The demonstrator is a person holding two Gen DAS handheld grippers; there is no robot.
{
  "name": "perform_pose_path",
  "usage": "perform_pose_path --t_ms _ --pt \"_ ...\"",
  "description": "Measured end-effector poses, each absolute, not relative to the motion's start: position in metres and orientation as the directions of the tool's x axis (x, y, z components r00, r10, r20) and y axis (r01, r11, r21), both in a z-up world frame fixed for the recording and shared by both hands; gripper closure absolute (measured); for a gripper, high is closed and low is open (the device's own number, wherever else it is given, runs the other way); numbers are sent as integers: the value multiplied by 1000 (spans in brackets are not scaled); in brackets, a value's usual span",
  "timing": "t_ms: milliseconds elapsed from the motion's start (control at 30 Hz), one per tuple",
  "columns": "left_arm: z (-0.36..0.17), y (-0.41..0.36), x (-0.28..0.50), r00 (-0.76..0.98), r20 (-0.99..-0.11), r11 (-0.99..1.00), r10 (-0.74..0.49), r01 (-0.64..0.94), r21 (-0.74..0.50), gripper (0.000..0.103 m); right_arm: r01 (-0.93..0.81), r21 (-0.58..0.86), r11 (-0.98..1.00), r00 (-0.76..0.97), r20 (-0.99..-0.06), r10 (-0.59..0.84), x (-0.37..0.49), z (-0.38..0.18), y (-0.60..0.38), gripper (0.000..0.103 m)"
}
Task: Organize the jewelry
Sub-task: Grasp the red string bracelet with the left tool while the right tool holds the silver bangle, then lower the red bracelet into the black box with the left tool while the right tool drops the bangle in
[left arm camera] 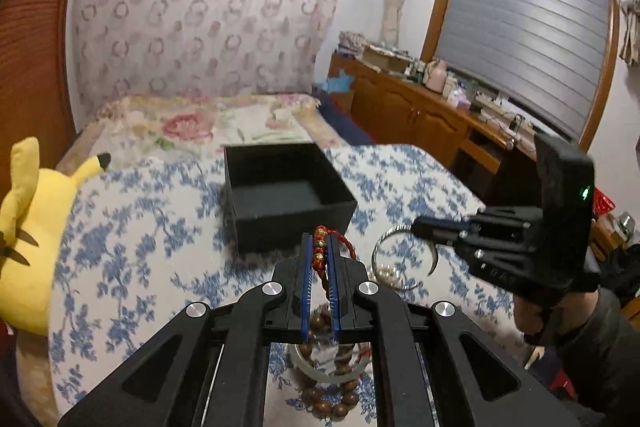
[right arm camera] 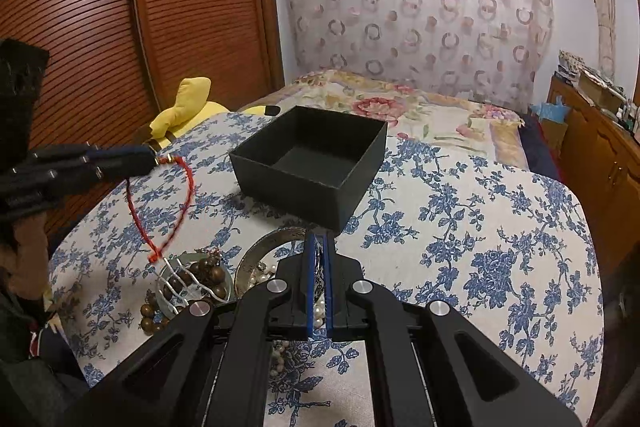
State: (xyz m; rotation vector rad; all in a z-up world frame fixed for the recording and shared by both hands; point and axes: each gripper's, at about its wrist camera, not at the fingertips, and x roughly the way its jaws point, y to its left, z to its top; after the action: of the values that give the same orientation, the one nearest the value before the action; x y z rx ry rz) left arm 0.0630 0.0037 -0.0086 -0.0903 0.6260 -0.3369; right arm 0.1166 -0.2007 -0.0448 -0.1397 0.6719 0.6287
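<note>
An open black box (left arm camera: 280, 193) (right arm camera: 310, 163) stands on the blue-flowered cloth. My left gripper (left arm camera: 320, 243) (right arm camera: 154, 157) is shut on a red braided bracelet (left arm camera: 320, 247) (right arm camera: 176, 211) with gold beads, held above the table just in front of the box. My right gripper (right arm camera: 319, 241) (left arm camera: 416, 227) is shut on a silver bangle (left arm camera: 386, 239) (right arm camera: 260, 247), to the right of the left one. Below lie a brown wooden bead bracelet (left arm camera: 320, 399) (right arm camera: 200, 273), a pale jade bangle (left arm camera: 320, 373) (right arm camera: 168, 291) and a pearl string (left arm camera: 386, 273) (right arm camera: 320, 307).
A yellow plush toy (left arm camera: 32, 227) (right arm camera: 188, 107) lies at the table's left edge. A flowered bed (left arm camera: 208, 127) stands behind the table. A wooden cabinet (left arm camera: 420, 115) with clutter runs along the right wall. A slatted wooden wardrobe (right arm camera: 120, 27) stands on the left.
</note>
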Motion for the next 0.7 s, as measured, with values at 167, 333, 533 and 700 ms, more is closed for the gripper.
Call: perform_pose_path --t_ms 167,333,533,700 --pt "3 9 69 776 -548 950 -313 264 -169 97 -579 81 812 618 -605 501 121 -39 -203 98" --pt "-4 15 89 773 -567 958 -285 237 -159 97 -575 67 816 636 -590 497 133 -32 -200 98" --pt "-7 19 114 778 -569 964 -265 221 -147 97 -579 55 814 652 -569 502 167 -22 -190 98" --pt "-5 22 132 779 -569 965 -263 217 -149 97 -583 67 810 648 -564 513 201 -23 -175 98"
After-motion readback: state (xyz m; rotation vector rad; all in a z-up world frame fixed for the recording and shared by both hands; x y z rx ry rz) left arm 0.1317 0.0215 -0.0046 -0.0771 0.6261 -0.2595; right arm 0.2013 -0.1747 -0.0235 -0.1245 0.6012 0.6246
